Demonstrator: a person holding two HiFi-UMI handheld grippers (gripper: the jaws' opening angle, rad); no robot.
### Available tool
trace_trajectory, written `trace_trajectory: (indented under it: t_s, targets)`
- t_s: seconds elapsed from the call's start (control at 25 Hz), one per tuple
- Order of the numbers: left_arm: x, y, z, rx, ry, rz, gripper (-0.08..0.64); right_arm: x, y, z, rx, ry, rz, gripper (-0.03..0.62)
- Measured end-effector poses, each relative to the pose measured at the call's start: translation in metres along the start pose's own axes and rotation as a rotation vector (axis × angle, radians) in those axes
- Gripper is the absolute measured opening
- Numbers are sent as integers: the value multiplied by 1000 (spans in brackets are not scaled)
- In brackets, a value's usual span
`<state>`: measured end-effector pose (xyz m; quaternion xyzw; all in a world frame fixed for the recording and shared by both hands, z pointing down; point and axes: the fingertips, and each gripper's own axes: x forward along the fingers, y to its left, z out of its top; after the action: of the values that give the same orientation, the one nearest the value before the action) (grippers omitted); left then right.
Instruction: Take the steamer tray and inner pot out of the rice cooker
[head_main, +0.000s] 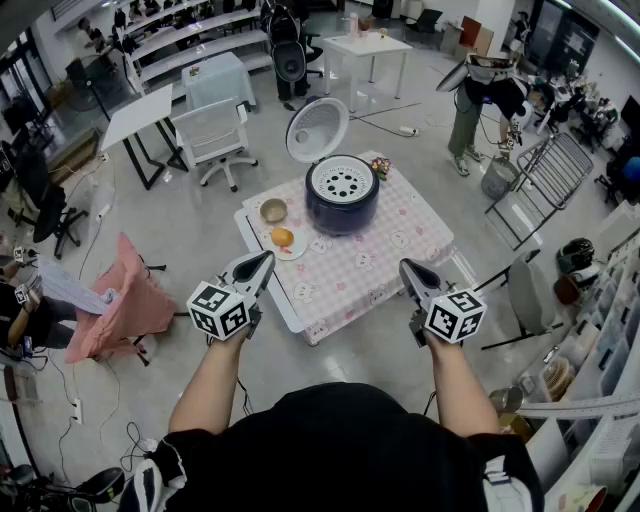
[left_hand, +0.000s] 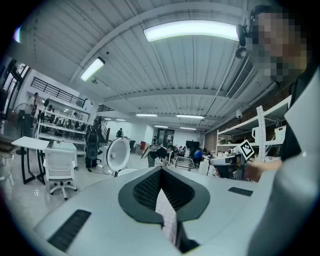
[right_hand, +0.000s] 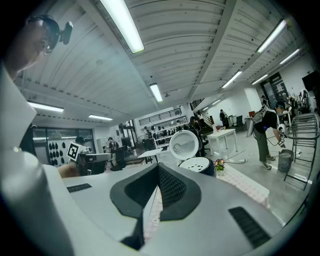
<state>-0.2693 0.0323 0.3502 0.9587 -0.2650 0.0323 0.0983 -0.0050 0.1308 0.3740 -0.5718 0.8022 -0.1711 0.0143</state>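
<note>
The dark blue rice cooker (head_main: 341, 197) stands at the far side of a low table (head_main: 370, 262) with a pink checked cloth. Its round lid (head_main: 318, 128) is swung up. The white steamer tray (head_main: 341, 180) with holes sits in the cooker's top and hides the inner pot. My left gripper (head_main: 258, 266) and right gripper (head_main: 412, 272) hover level over the table's near edge, both shut and empty, well short of the cooker. In the right gripper view the cooker (right_hand: 202, 165) and lid (right_hand: 184, 144) show beyond the shut gripper (right_hand: 158, 176). In the left gripper view the lid (left_hand: 118, 154) shows past the shut gripper (left_hand: 160, 175).
A small bowl (head_main: 273, 210) and a plate with an orange fruit (head_main: 283, 238) lie left of the cooker. Small flowers (head_main: 380, 167) stand to its right. A white office chair (head_main: 213, 135), a pink-draped seat (head_main: 125, 300) and a folding chair (head_main: 520, 290) ring the table. A person (head_main: 480, 100) bends far right.
</note>
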Motion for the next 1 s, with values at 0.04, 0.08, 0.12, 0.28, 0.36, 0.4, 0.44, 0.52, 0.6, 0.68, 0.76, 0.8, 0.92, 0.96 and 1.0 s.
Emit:
trace_trajectory:
  t_s: [0.04,0.08,0.12,0.28,0.36,0.4,0.44,0.52,0.6,0.68,0.76,0.8,0.92,0.96,1.0]
  targets:
    - [3,2,2,5,-6,-1,18,2,-1,2,-5,-1,-2,6]
    - [5,3,4,9,-12,-1,18,5,-1,4,-10,-1,-3,6]
    - [8,5,6,12,-18,0,18,7,-1,6,-15,-1,-4,6]
    - [11,8,8,5,-31,-5,18,12,-2,10,-28,2,-16,6]
    - [11,9,8,3,-29,-11,18,13,-2,12,-29,-3,-27,6]
    - [10,10,8,3,-28,-12,18,14,-2,13,-28,-5,-31,6]
    - [10,11,8,6,-28,-13,18,15,-1,12,-29,-6,-35,6]
    - [10,11,8,20,-26,-19,18,17,0,10,-32,-1,-44,7]
    - [11,9,6,31,-21,-28,18,19,0,7,-38,4,-57,8]
    - [12,11,4,31,-16,-32,18,19,0,6,-40,1,-73,8]
    - [13,13,1,25,-12,-34,20,19,1,6,-40,-2,-87,8]
    - [12,15,1,23,-11,-35,21,19,3,6,-42,-3,-93,11]
    - [10,19,0,22,-10,-46,23,21,6,5,-50,6,-109,40]
    - [9,20,0,21,-8,-49,29,22,6,4,-56,13,-115,63]
    - [9,21,-1,20,-4,-53,44,24,6,2,-64,22,-122,100]
